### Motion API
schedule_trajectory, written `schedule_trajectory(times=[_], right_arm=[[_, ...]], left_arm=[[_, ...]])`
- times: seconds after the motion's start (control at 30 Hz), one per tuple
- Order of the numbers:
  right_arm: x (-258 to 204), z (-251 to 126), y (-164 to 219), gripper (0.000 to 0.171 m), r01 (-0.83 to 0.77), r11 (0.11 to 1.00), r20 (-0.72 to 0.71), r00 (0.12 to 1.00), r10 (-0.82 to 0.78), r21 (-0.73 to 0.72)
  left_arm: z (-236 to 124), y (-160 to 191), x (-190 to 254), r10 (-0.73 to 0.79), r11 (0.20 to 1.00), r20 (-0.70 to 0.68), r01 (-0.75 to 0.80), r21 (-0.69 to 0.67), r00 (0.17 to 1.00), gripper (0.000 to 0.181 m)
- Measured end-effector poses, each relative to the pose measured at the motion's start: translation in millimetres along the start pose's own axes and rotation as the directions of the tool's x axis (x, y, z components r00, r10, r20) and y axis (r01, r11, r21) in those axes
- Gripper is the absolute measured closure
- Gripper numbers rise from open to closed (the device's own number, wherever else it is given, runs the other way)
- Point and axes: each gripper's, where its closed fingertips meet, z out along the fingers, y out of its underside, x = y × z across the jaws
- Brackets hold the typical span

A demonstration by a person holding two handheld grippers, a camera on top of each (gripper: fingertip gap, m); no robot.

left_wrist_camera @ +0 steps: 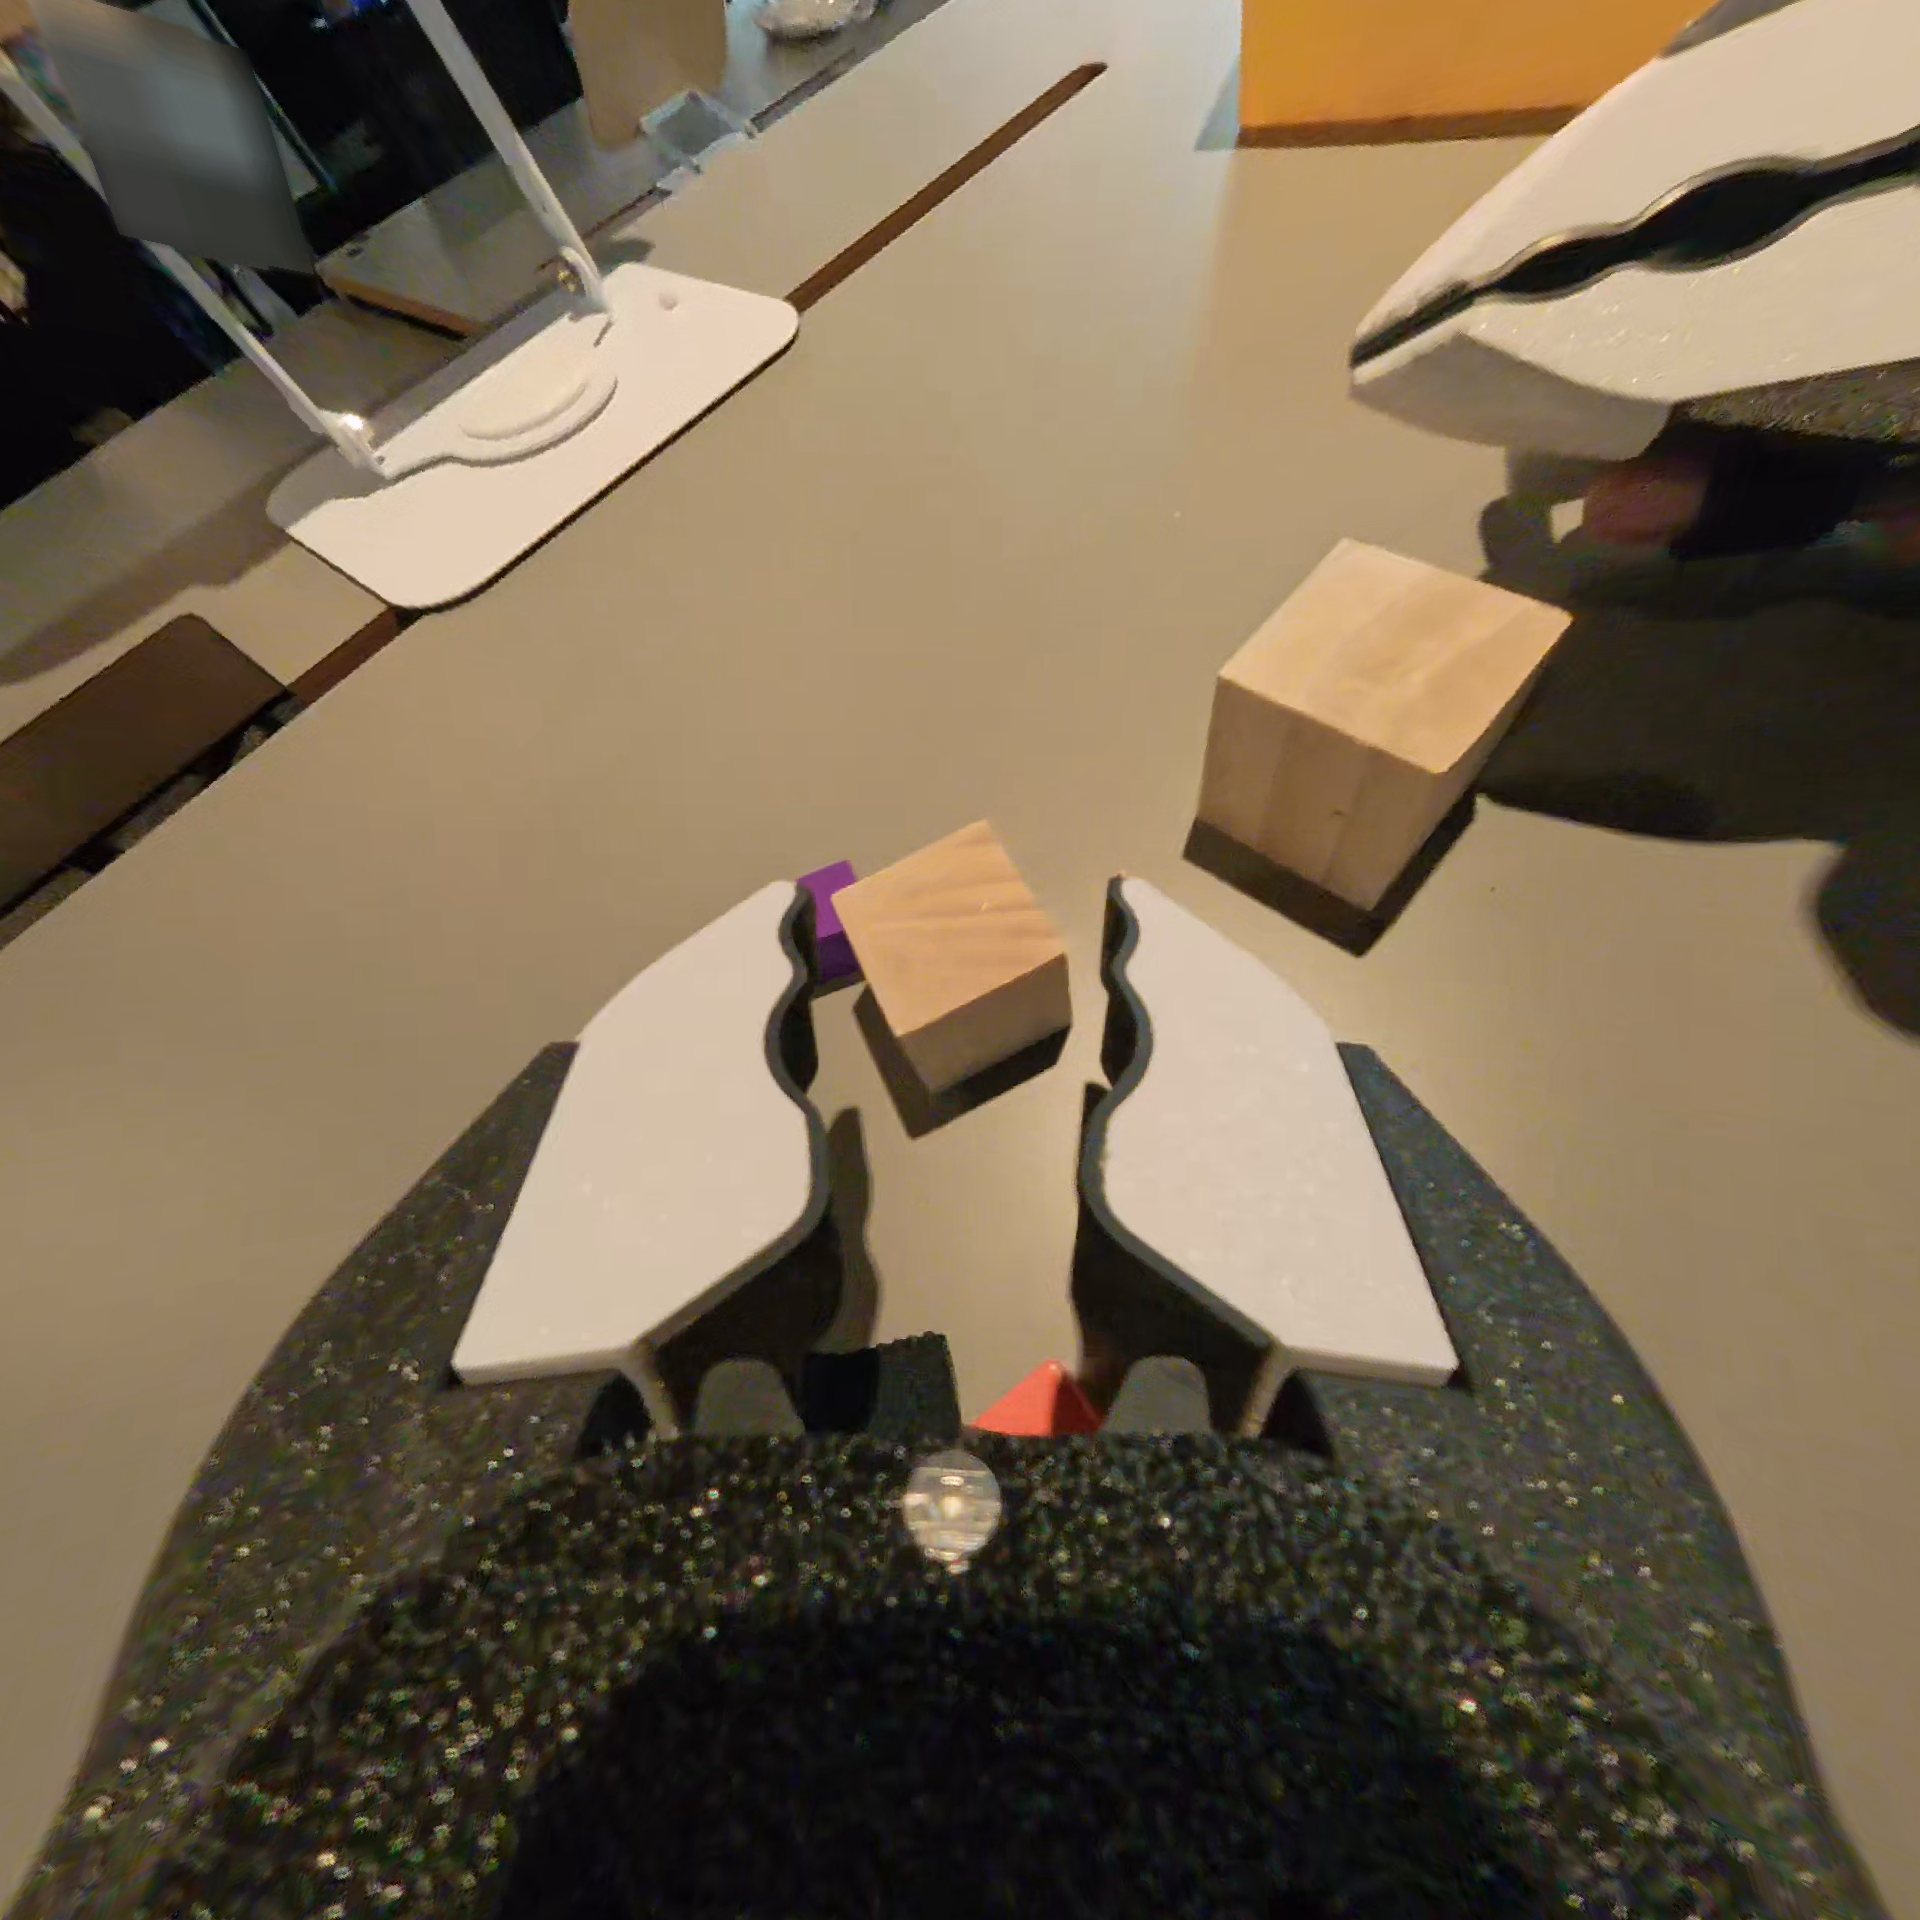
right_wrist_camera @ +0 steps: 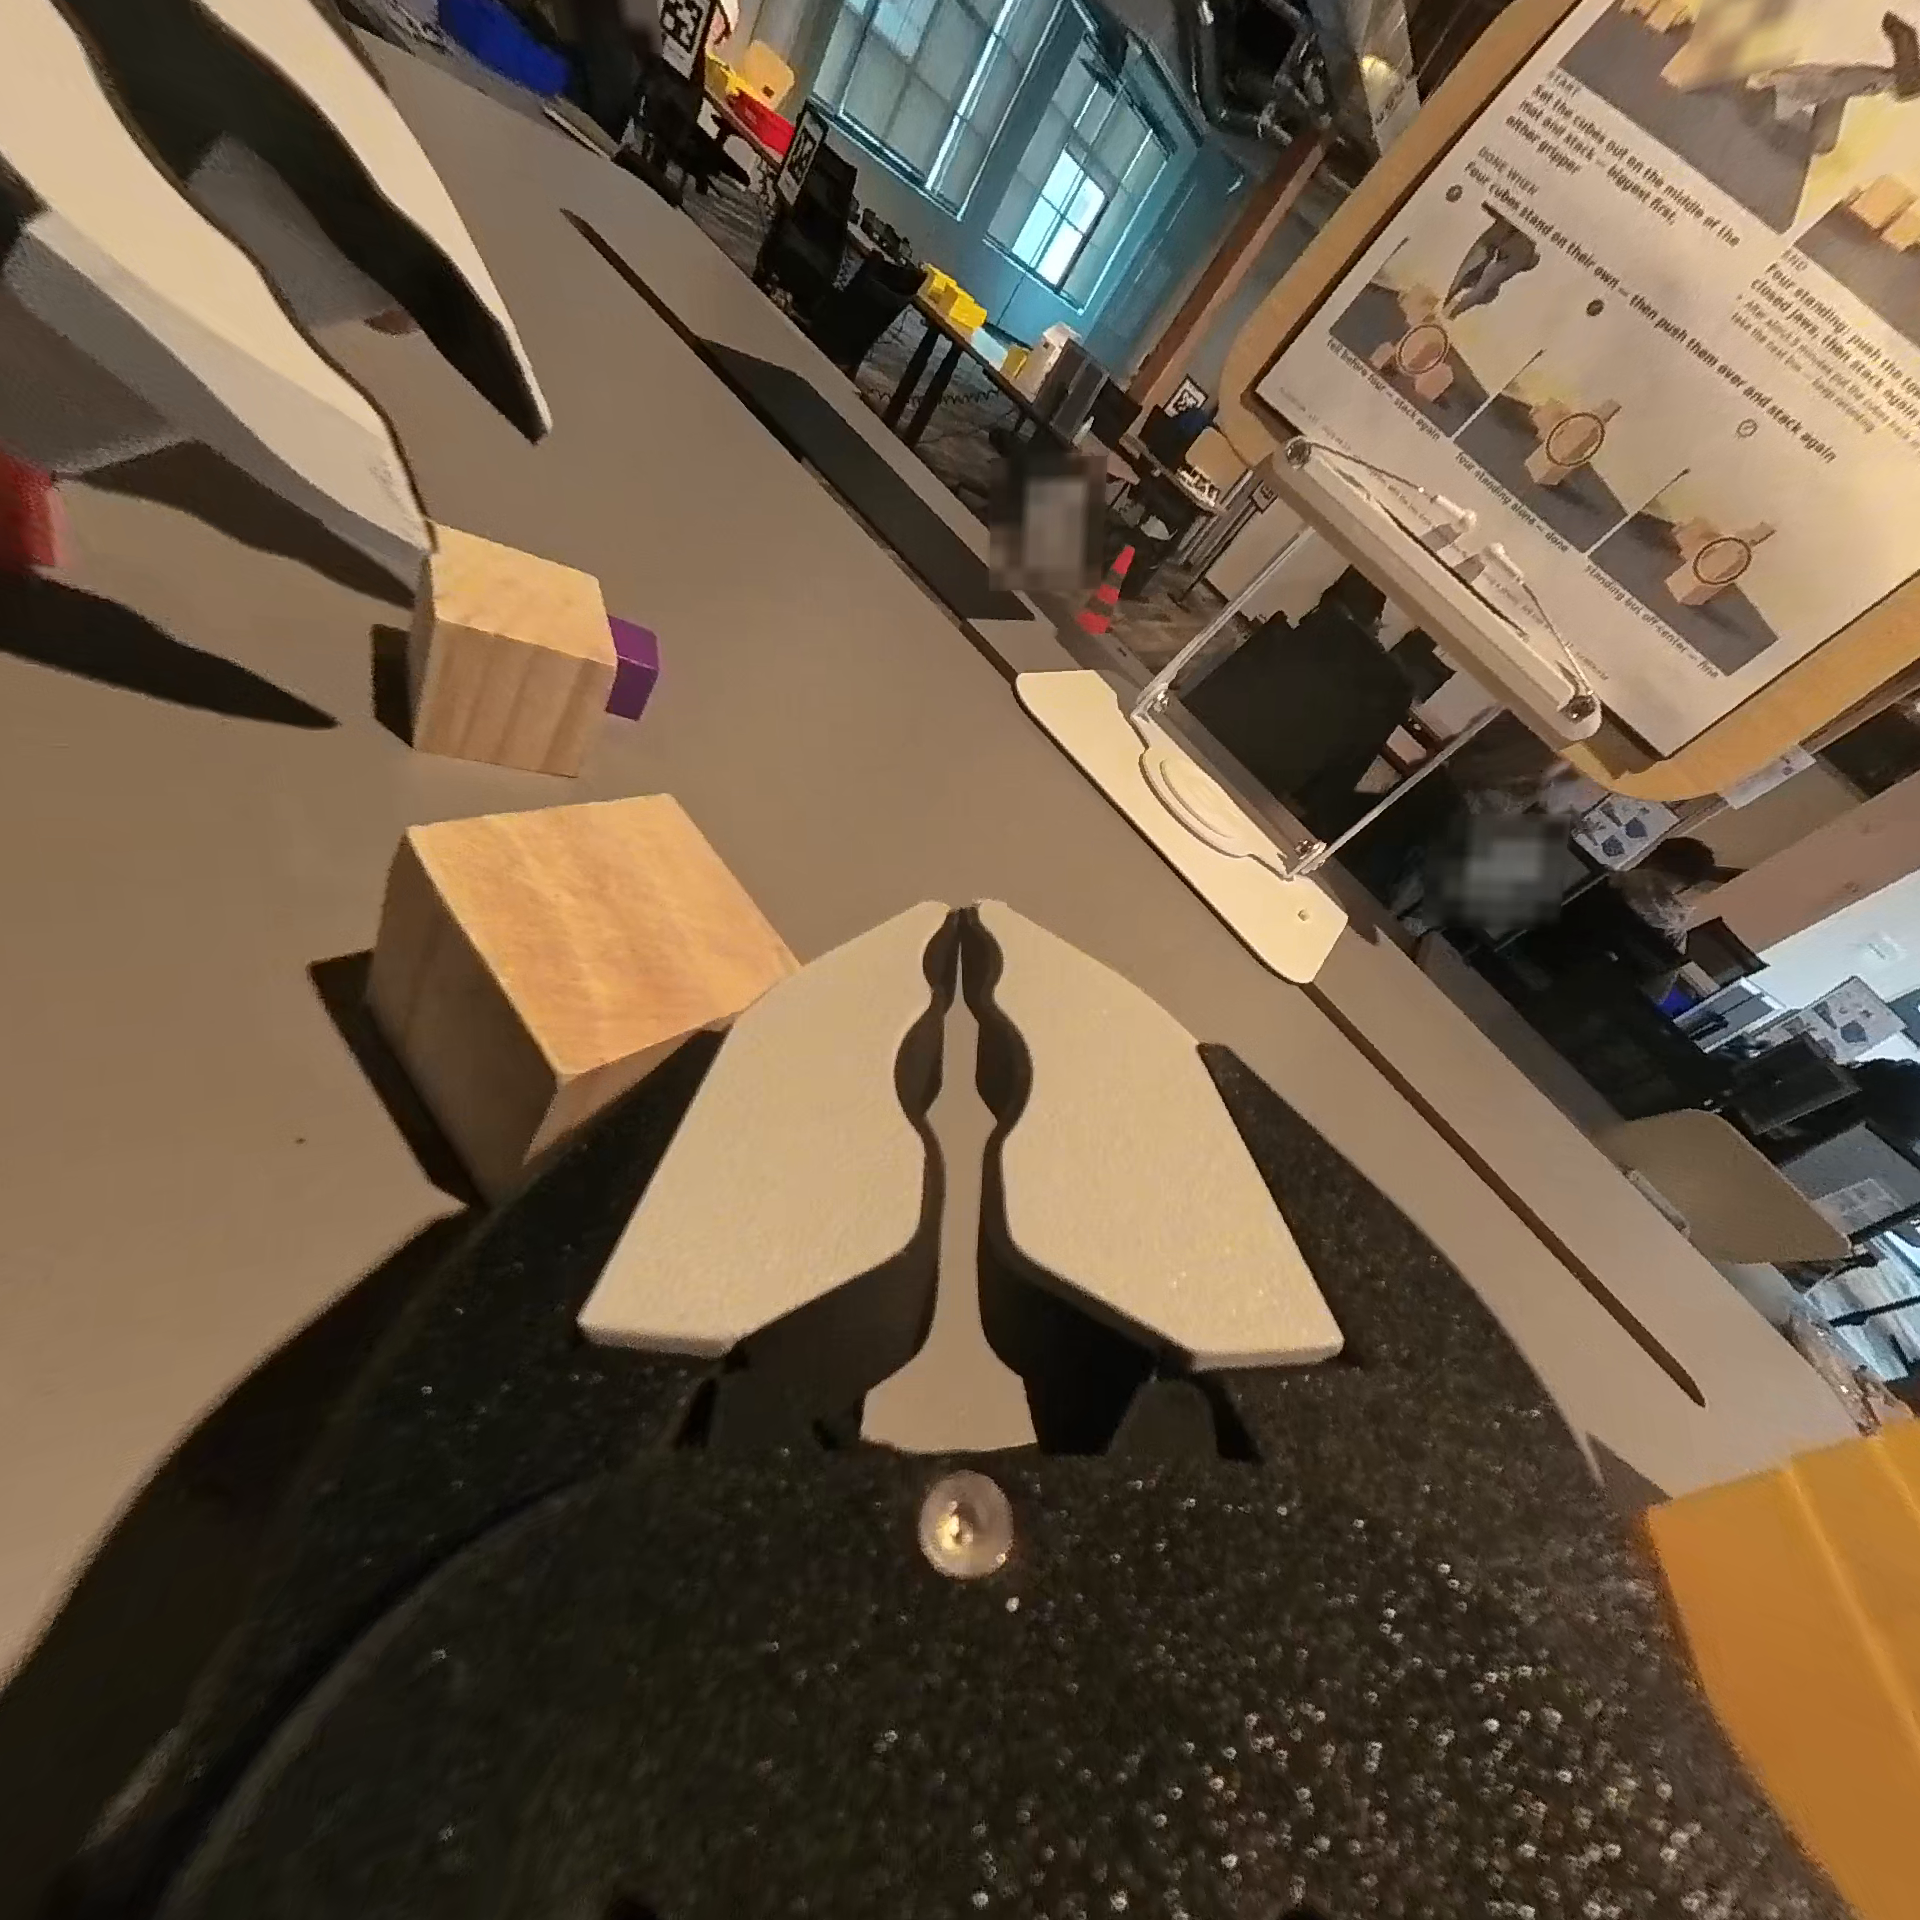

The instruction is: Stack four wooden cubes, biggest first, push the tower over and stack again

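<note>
A medium wooden cube [left_wrist_camera: 951,956] sits on the grey table [left_wrist_camera: 727,727], and in the left wrist view it lies between the tips of my open left gripper [left_wrist_camera: 954,894], not clamped. A small purple cube [left_wrist_camera: 831,914] touches its far left side. The big wooden cube [left_wrist_camera: 1371,717] stands to the right. A red cube [left_wrist_camera: 1039,1403] shows under the left gripper's body. My right gripper [right_wrist_camera: 961,914] is shut and empty, just right of the big cube [right_wrist_camera: 571,956]. The right wrist view also shows the medium cube [right_wrist_camera: 509,644], the purple cube [right_wrist_camera: 632,665], the left gripper [right_wrist_camera: 483,478] and the red cube [right_wrist_camera: 26,520].
A white stand base [left_wrist_camera: 540,436] sits at the far left of the table and holds an instruction board [right_wrist_camera: 1610,312]. A yellow-orange object [right_wrist_camera: 1818,1621] lies at the right. A long slot [left_wrist_camera: 935,187] runs along the table. Other tables and clutter stand beyond. It is some 35 centimetres from my right tips to the yellow-orange object [right_wrist_camera: 1818,1621].
</note>
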Motion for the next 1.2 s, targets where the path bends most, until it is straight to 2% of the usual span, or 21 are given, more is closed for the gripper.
schedule_trajectory(times=[0.07,0.17,0.23,0.3,0.37,0.43,0.57,0.67,0.77,0.83,0.93,0.97,1.0,1.1,1.2], right_arm=[[-0.3,1.5,1.9,0.171,-0.009,1.0,0.006,1.0,0.009,-0.006],[0.0,3.1,4.0,0.171,-0.021,1.0,0.01,1.0,0.021,-0.013],[0.6,3.2,4.5,0.171,-0.026,1.0,0.009,1.0,0.026,-0.014],[0.6,3.4,4.6,0.171,-0.028,0.999,0.01,1.0,0.028,-0.014],[0.2,4.3,5.6,0.171,-0.034,0.999,0.013,0.999,0.034,-0.018],[0.6,5.2,6.3,0.171,-0.044,0.999,0.013,0.999,0.044,-0.02],[3.8,6.4,9.3,0.171,-0.079,0.997,0.01,0.997,0.079,-0.027],[5.9,7.3,10.3,0.171,-0.095,0.995,0.007,0.995,0.096,-0.03],[4.6,7.9,10.7,0.171,-0.085,0.996,0.009,0.996,0.085,-0.035],[3.9,8.0,10.6,0.171,-0.08,0.996,0.011,0.997,0.081,-0.036],[3.7,8.5,11.3,0.171,-0.082,0.996,0.014,0.996,0.083,-0.041],[3.7,8.4,11.3,0.171,-0.083,0.996,0.015,0.996,0.083,-0.041],[3.8,8.6,11.4,0.171,-0.083,0.996,0.015,0.996,0.084,-0.042],[3.7,9.1,11.8,0.171,-0.084,0.995,0.016,0.996,0.085,-0.046],[4.3,8.5,11.4,0.171,-0.087,0.995,0.014,0.996,0.088,-0.041]], left_arm=[[4.9,5.2,1.8,0.013,0.998,0.023,-0.012,-0.058,1.0,0.129],[10.2,31.4,-9.3,0.066,0.974,0.107,-0.041,-0.222,0.992,0.129],[5.4,41.0,-21.3,0.044,0.966,0.156,-0.002,-0.259,0.987,0.13],[-1.9,38.9,-32.3,-0.032,0.974,0.181,0.071,-0.216,0.983,0.13],[-6.2,25.0,-29.1,-0.093,0.988,0.107,0.104,-0.111,0.99,0.129],[-8.6,15.7,-22.7,-0.072,0.996,0.029,0.073,-0.043,0.997,0.128],[-9.2,28.2,-25.4,0.058,0.998,-0.05,-0.06,-0.035,0.997,0.121],[-8.5,20.6,-34.0,0.005,0.998,-0.121,0.002,0.056,0.993,0.122],[-1.0,18.3,-30.7,0.009,0.998,-0.199,0.004,0.066,0.98,0.121],[8.4,23.0,-19.6,0.015,1.0,-0.258,-0.011,0.02,0.966,0.119],[22.7,37.0,-13.8,0.064,0.992,-0.242,-0.088,-0.091,0.968,0.122],[26.0,38.2,-15.8,0.074,0.989,-0.218,-0.099,-0.106,0.973,0.13],[27.6,37.0,-16.1,0.08,0.989,-0.208,-0.103,-0.103,0.975,0.137],[23.7,35.5,-8.2,0.102,0.989,-0.256,-0.125,-0.076,0.961,0.137],[16.1,22.4,-4.4,0.084,0.996,-0.288,-0.084,0.012,0.954,0.138]])
